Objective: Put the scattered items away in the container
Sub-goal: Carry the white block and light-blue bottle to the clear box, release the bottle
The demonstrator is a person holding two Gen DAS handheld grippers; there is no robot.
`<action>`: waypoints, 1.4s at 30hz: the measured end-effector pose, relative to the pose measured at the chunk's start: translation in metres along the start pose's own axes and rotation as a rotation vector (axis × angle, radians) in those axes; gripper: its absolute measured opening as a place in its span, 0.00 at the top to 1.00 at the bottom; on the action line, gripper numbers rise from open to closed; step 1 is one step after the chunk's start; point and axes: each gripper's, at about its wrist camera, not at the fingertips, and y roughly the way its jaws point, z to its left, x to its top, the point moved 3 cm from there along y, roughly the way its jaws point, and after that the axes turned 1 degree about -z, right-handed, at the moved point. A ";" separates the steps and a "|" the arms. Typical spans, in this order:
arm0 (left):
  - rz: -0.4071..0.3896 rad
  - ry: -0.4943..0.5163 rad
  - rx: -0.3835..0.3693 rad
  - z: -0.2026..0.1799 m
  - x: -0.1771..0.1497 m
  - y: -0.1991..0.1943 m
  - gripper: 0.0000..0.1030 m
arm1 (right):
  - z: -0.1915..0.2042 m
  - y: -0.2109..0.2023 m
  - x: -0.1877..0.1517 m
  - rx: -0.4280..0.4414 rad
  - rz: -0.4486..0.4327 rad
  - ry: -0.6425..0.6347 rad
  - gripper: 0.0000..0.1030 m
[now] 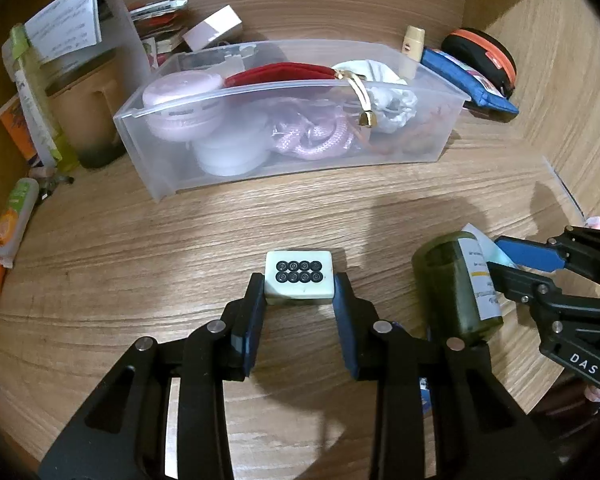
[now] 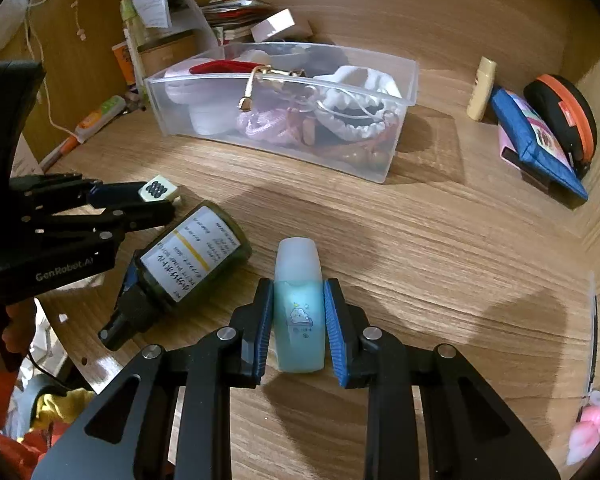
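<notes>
In the left wrist view my left gripper (image 1: 299, 285) is shut on a white mahjong tile (image 1: 299, 270) with black dots, which rests on the wooden surface. In the right wrist view my right gripper (image 2: 298, 294) is shut on a small pale blue bottle (image 2: 299, 280) with a cloud sticker, lying on the wood. A dark green labelled bottle (image 2: 192, 256) lies on its side between the two grippers. Behind them stands the translucent plastic container (image 1: 292, 160), holding a red pouch, pink cord, white cloth and round pink cases. The left gripper (image 2: 158, 201) with its tile also shows in the right wrist view.
A blue pouch (image 2: 536, 140), a black and orange round case (image 2: 568, 120) and a cream tube (image 2: 482, 88) lie at the back right. Papers, a box and tubes (image 1: 12, 228) crowd the back left. Wooden walls close in the sides. A pink item (image 2: 588, 428) sits at the right edge.
</notes>
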 end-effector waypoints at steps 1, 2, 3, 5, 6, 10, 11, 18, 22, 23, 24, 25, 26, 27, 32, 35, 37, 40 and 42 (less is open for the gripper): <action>-0.003 -0.004 0.000 0.001 0.000 -0.001 0.68 | -0.002 -0.001 0.001 -0.001 -0.001 0.007 0.78; -0.008 -0.008 0.002 0.001 0.001 -0.003 0.68 | -0.005 -0.001 0.002 -0.001 -0.004 0.014 0.78; -0.012 -0.009 0.002 0.002 0.002 -0.005 0.68 | -0.007 -0.002 0.002 0.002 -0.007 0.020 0.78; -0.026 -0.013 0.006 0.003 0.004 -0.010 0.68 | -0.010 -0.006 0.006 0.007 -0.018 0.026 0.78; -0.036 -0.014 0.010 0.004 0.006 -0.013 0.68 | -0.010 -0.008 0.007 0.002 -0.024 0.027 0.78; -0.079 -0.020 0.020 0.007 0.016 -0.028 0.68 | -0.015 -0.020 0.018 -0.012 -0.066 0.031 0.78; -0.092 -0.019 0.023 0.008 0.019 -0.032 0.68 | -0.016 -0.025 0.022 -0.011 -0.082 0.034 0.78; -0.172 -0.021 0.040 0.012 0.039 -0.056 0.68 | -0.021 -0.045 0.049 -0.028 -0.161 0.023 0.78; -0.210 -0.022 0.038 0.013 0.049 -0.068 0.68 | -0.021 -0.055 0.064 -0.046 -0.195 0.003 0.78; -0.218 -0.021 0.038 0.013 0.051 -0.070 0.68 | -0.020 -0.057 0.068 -0.049 -0.204 -0.003 0.78; -0.228 -0.022 0.038 0.014 0.054 -0.073 0.68 | -0.020 -0.059 0.072 -0.053 -0.213 -0.008 0.78; -0.237 -0.021 0.037 0.014 0.057 -0.075 0.68 | -0.020 -0.061 0.075 -0.056 -0.221 -0.011 0.78; -0.245 -0.021 0.032 0.014 0.060 -0.077 0.68 | -0.019 -0.063 0.080 -0.055 -0.232 -0.017 0.78; -0.251 -0.020 0.025 0.015 0.063 -0.078 0.68 | -0.019 -0.065 0.083 -0.056 -0.240 -0.021 0.78; -0.277 -0.033 0.020 0.020 0.078 -0.082 0.68 | -0.015 -0.067 0.101 -0.050 -0.278 -0.031 0.78; -0.286 -0.044 0.011 0.024 0.087 -0.082 0.68 | -0.015 -0.063 0.109 -0.040 -0.282 -0.036 0.78; -0.291 -0.052 0.017 0.026 0.091 -0.080 0.68 | -0.014 -0.058 0.114 -0.041 -0.277 -0.041 0.78; -0.277 -0.066 0.026 0.029 0.098 -0.068 0.68 | -0.016 -0.046 0.123 -0.037 -0.265 -0.046 0.78; -0.261 -0.074 0.015 0.031 0.102 -0.060 0.69 | -0.017 -0.037 0.129 -0.026 -0.256 -0.043 0.78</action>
